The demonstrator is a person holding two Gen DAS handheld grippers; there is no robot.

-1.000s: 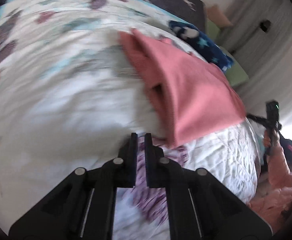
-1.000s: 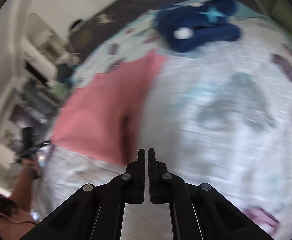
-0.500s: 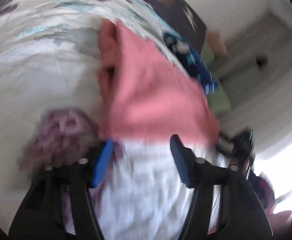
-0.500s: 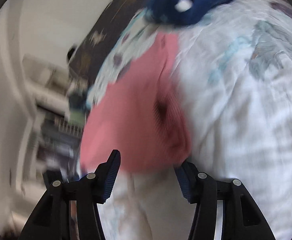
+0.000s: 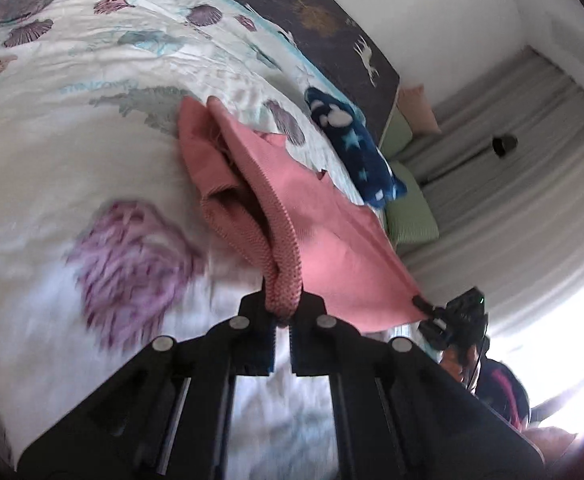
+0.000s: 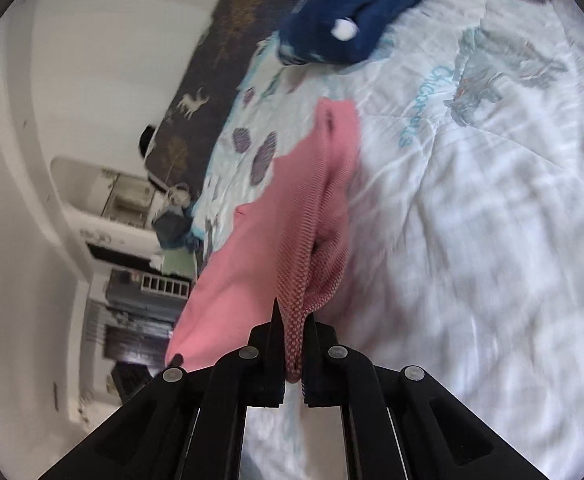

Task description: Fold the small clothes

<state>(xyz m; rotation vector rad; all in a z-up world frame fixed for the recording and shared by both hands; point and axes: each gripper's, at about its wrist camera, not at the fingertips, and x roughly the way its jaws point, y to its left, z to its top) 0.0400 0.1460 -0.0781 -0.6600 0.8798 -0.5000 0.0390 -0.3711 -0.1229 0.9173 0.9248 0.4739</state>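
Half a second before, both pairs of jaws had stood wide apart just short of the pink garment (image 5: 323,240); now each was clamped on its ribbed waistband. Nearest, the left gripper (image 5: 282,322) pinched one end of the band and the right gripper (image 6: 293,354) the other, so the cloth stretched between them, lifted at the near edge and trailing onto the white quilt (image 5: 52,168) with its shell prints. Farther off lay a navy starred garment (image 6: 347,24), beside the dark blanket (image 5: 323,12).
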